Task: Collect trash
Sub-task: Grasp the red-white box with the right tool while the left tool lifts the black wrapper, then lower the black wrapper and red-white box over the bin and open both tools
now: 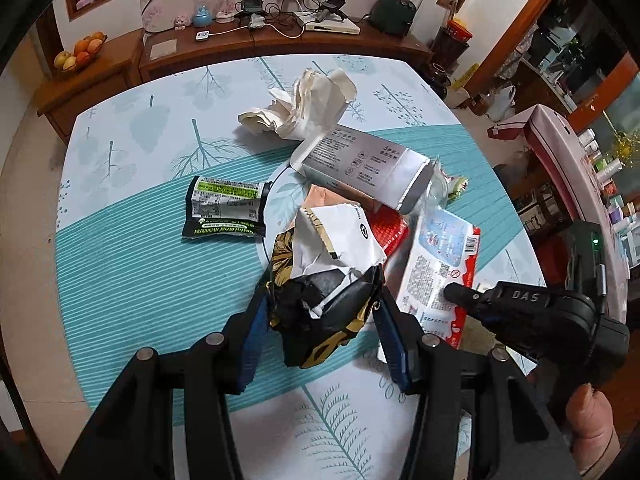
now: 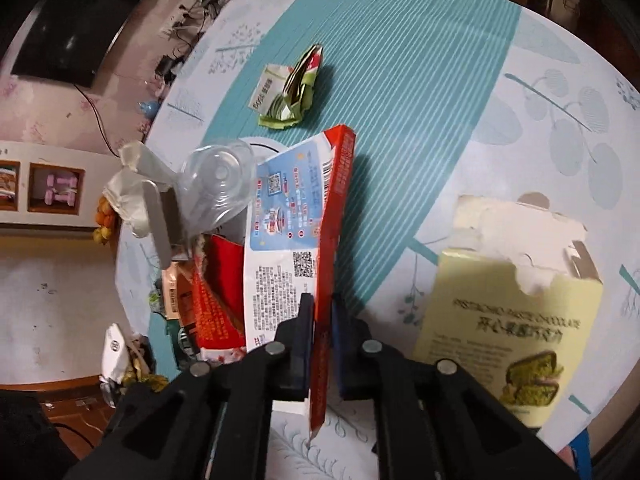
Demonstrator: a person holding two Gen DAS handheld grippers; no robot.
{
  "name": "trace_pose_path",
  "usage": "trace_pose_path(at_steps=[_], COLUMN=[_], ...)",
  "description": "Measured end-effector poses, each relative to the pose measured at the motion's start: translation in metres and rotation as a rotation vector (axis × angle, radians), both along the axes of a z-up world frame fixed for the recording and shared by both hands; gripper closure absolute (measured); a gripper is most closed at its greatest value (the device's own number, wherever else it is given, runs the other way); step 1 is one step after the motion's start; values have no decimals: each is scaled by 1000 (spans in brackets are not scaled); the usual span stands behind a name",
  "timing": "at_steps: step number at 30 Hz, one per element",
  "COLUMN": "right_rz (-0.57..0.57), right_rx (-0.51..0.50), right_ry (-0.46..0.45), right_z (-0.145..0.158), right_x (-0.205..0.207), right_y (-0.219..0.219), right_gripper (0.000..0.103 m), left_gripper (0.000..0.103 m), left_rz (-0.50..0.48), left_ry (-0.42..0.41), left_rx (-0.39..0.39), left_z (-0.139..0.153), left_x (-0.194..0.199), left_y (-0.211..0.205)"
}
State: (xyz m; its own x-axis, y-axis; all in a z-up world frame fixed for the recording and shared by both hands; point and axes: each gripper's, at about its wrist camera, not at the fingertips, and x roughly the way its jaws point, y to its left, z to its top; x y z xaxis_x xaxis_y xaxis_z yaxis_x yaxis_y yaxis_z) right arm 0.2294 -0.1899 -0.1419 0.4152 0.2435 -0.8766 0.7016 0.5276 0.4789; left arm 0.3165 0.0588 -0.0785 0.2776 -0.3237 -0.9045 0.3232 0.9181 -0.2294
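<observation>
My left gripper [image 1: 322, 308] is shut on a crumpled black, gold and white wrapper [image 1: 328, 272] just above the table. My right gripper [image 2: 322, 304] is shut on the edge of a flat red, white and blue package [image 2: 292, 216]; the same package shows in the left wrist view [image 1: 436, 264] with the right gripper [image 1: 456, 294] on it. Other trash lies on the table: a grey box [image 1: 360, 164], crumpled white tissue [image 1: 304, 104], a black and green wrapper [image 1: 226, 208], a clear plastic cup [image 2: 218, 188], a green crumpled wrapper [image 2: 296, 92] and a torn yellow box [image 2: 516, 304].
The round table [image 1: 132, 280] has a teal and white leaf-pattern cloth. A wooden sideboard [image 1: 280, 46] with cables, chargers and a fruit bowl [image 1: 80, 54] stands behind it. Shelves and furniture crowd the right side.
</observation>
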Motion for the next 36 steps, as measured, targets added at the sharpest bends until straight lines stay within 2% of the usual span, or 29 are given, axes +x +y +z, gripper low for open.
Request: trace_pose_path(at_steps=[6,11,16,21,25,30,36], right_rz=[-13,24,104,201,271,331,392], right_rx=[11,-4,-17,-29,-36,-35,-28], right_ry=[-47,-103,-172,-218,-236,-236,-196], right_z=[19,41,65,81,86,83,67], right_x=[-29,-60,-102,-150,-191,-241,-293], right_y=[-6,-7,-7,-8,-15,-22,-22], right_gripper=[95,95,95,95,95,95,95], left_gripper=[53,53,53,53,53,53,53], left_rz=[-16,3,43,81,111,131,97], left_ry=[-30,-56,-103,-141,-157,-140,-94], left_rx=[3,-8,-9,1,8,21,69], left_z=[16,36,58,70,74,69,51], left_x=[-26,-57,-108,-175,-229,-290,-338], left_y=[0,2,-2,-13,-23,-35,-50])
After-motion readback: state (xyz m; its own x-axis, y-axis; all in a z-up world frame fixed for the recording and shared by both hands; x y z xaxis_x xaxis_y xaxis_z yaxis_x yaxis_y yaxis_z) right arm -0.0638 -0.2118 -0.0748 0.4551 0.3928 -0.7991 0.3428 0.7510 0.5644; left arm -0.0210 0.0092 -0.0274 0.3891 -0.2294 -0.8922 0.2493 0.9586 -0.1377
